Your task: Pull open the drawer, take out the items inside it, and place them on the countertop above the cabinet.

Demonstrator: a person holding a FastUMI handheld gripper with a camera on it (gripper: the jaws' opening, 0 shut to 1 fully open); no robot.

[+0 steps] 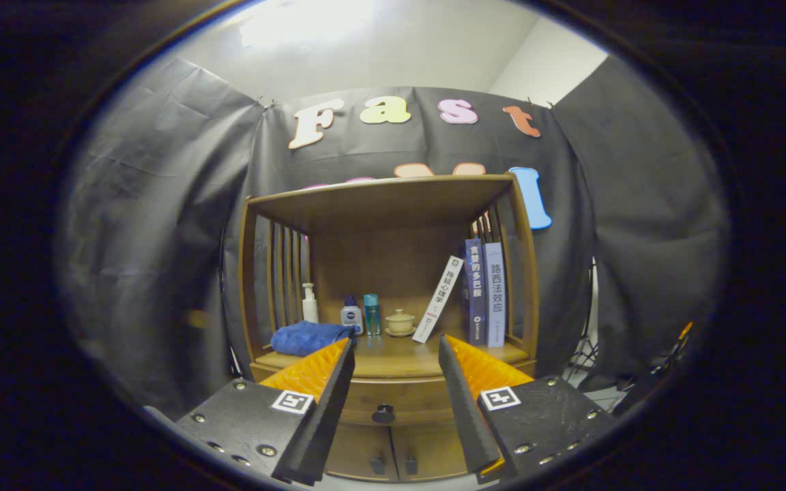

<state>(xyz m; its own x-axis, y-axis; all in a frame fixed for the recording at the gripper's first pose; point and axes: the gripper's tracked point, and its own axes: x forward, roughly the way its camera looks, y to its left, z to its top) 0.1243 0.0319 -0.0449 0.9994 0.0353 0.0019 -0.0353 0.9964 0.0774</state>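
Observation:
A wooden cabinet (393,225) stands ahead against the booth's wall. Its drawer (400,399) is shut, with a dark round knob (383,413) showing low between my fingers. My gripper (396,351) is open and holds nothing, a short way back from the drawer front. The countertop (400,358) above the drawer lies just beyond the fingertips. What is inside the drawer is hidden.
On the countertop sit a folded blue towel (310,337), a white pump bottle (309,303), two small bottles (360,315), a small lidded cup (400,322), a leaning white book (438,299) and two upright books (484,293). Two lower doors (393,453) sit under the drawer.

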